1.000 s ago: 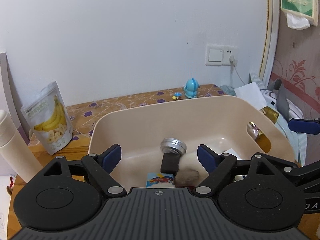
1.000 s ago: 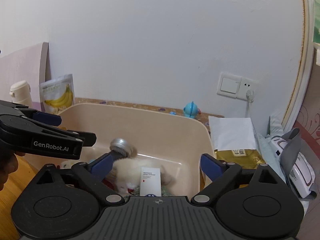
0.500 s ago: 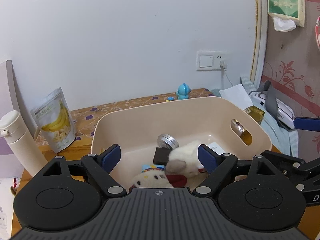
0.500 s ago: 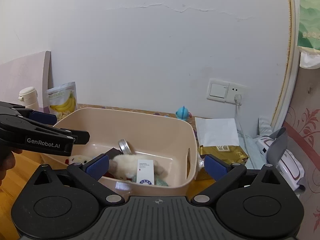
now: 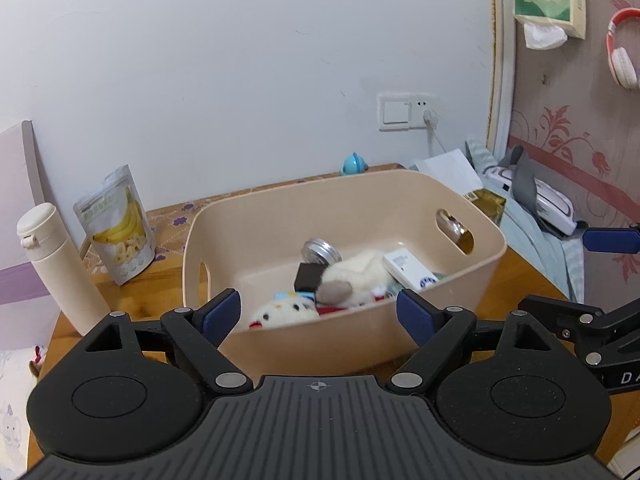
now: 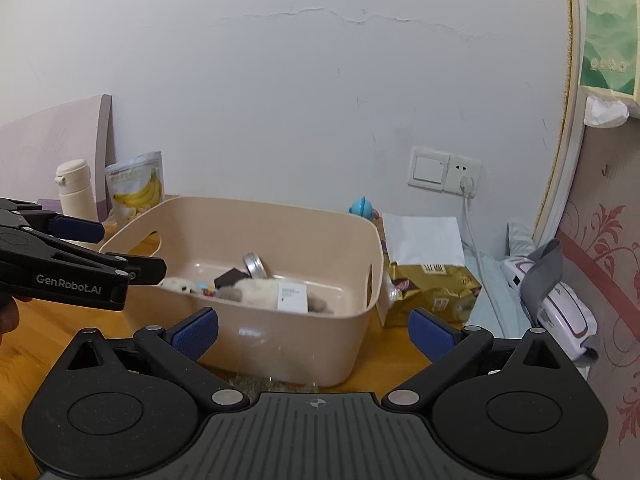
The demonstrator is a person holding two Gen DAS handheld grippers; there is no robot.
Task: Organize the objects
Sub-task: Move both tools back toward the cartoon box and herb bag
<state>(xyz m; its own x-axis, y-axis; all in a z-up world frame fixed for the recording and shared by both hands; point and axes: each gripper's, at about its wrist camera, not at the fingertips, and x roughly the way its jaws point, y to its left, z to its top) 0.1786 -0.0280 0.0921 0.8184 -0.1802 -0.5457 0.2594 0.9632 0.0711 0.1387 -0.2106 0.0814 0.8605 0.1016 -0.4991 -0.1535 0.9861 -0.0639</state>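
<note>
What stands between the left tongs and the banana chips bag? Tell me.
Nothing visible. The left tongs are open and empty; the banana chips bag stands left of the bin, with bare table between. The bottle stands further left.

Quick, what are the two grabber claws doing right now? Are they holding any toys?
Left gripper: open, holding nothing.
Right gripper: open wide, jaws just opened further, nothing between them.

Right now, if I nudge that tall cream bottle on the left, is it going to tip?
Probably, if pushed high: the cream bottle is tall, narrow and upright near the table edge. Its smooth wall may slip in a claw. Once down it would likely roll, being round.
</note>
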